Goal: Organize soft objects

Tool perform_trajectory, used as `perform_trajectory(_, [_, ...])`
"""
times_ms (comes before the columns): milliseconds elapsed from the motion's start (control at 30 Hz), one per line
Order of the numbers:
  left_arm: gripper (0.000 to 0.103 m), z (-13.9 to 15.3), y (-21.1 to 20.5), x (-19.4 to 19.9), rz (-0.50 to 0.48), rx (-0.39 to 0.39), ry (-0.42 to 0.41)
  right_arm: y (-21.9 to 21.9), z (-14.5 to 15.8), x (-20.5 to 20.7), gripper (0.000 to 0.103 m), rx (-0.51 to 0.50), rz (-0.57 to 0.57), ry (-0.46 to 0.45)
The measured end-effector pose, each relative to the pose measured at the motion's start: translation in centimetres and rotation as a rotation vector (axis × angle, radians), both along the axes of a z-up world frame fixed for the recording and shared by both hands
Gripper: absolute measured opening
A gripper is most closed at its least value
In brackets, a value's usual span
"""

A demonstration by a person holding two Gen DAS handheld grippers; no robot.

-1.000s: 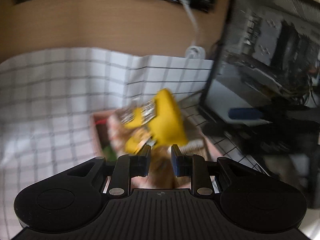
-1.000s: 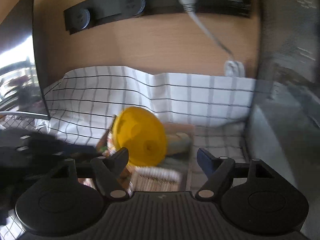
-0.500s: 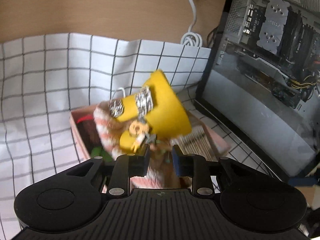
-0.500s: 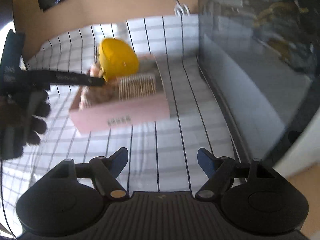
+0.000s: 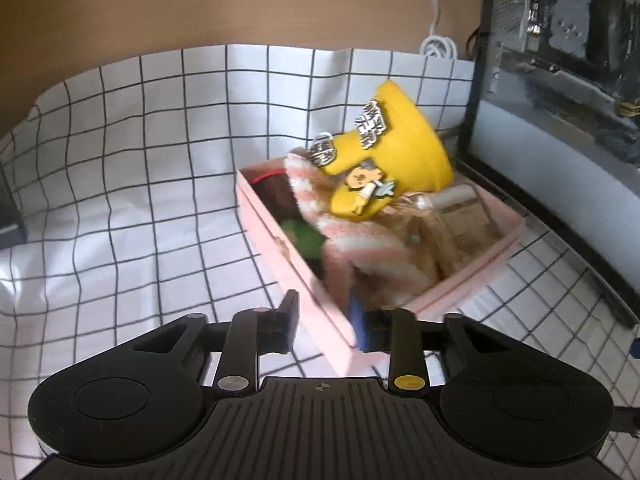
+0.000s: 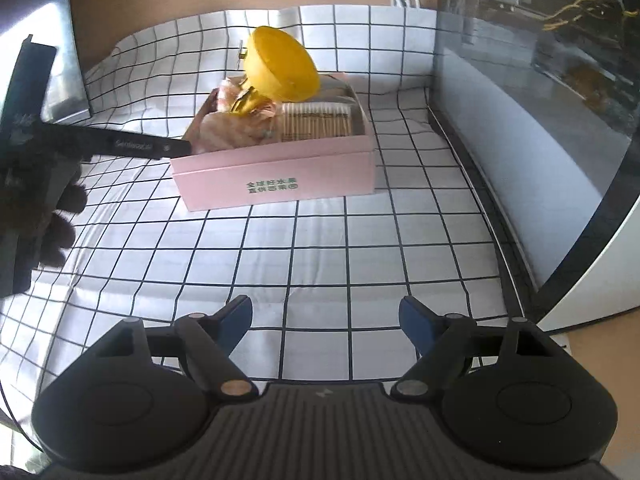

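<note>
A pink box [image 5: 276, 248] [image 6: 280, 172] sits on the checked cloth. In it lie a yellow hat with badges [image 5: 400, 152] [image 6: 280, 66], a pink-and-white fluffy sock [image 5: 360, 240] [image 6: 224, 128] and a pack of cotton swabs [image 6: 318, 120]. My left gripper [image 5: 332, 324] is open, its jaws on either side of the box's near corner, holding nothing; it shows in the right wrist view [image 6: 176, 148] at the box's left end. My right gripper [image 6: 326, 320] is open and empty, well in front of the box.
A white checked cloth [image 6: 320, 240] covers the table. A glass-sided computer case [image 6: 540, 100] [image 5: 560, 80] stands along the right. A white cable [image 5: 436, 40] hangs on the wooden back wall. A dark object [image 5: 10, 220] sits at the far left.
My left gripper has opened and let go of the soft things, which now lie in the box, and has drawn back. My right gripper has pulled back from the box.
</note>
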State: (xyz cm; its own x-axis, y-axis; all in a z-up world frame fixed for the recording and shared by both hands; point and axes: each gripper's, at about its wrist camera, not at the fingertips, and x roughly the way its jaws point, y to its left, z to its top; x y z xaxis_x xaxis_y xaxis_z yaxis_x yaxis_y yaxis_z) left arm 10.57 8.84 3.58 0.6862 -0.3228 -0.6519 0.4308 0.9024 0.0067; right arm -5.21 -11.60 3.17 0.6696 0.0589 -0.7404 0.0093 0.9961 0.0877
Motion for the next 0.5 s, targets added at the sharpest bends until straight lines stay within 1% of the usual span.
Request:
perform_trajectory(67, [0.05,0.0,0.3,0.6,0.025,0.011,0.013,-0.3,-0.1,-0.3,0.081,0.033,-0.011,0.004])
perform_trajectory(100, [0.054,0.0,0.4,0.8,0.037,0.013,0.022,-0.5,0.0,-0.6,0.081,0.054,-0.002,0.002])
perform_trajectory(133, [0.054,0.1,0.4,0.9,0.036,0.03,0.019,-0.7,0.1,-0.9,0.081,0.059,0.005,-0.005])
perform_trajectory(200, [0.054,0.1,0.3,0.8,0.049,0.086,-0.012,-1.1,0.2,-1.3,0.081,0.049,-0.005,-0.02])
perform_trajectory(267, [0.051,0.2,0.5,0.9,0.091,0.11,-0.025,-1.8,0.2,-1.7,0.082,0.058,0.004,-0.022])
perform_trajectory(300, [0.049,0.2,0.7,1.0,0.112,0.106,-0.021,-2.1,0.1,-1.9,0.083,0.054,0.01,-0.022])
perform_trajectory(400, [0.048,0.4,1.2,0.6,0.147,0.048,0.0,-2.8,-0.5,-2.1,0.083,0.023,0.01,-0.017])
perform_trajectory(500, [0.048,1.1,1.6,-1.9,0.214,0.014,-0.035,-3.2,-1.5,-1.5,0.085,0.024,0.014,-0.002])
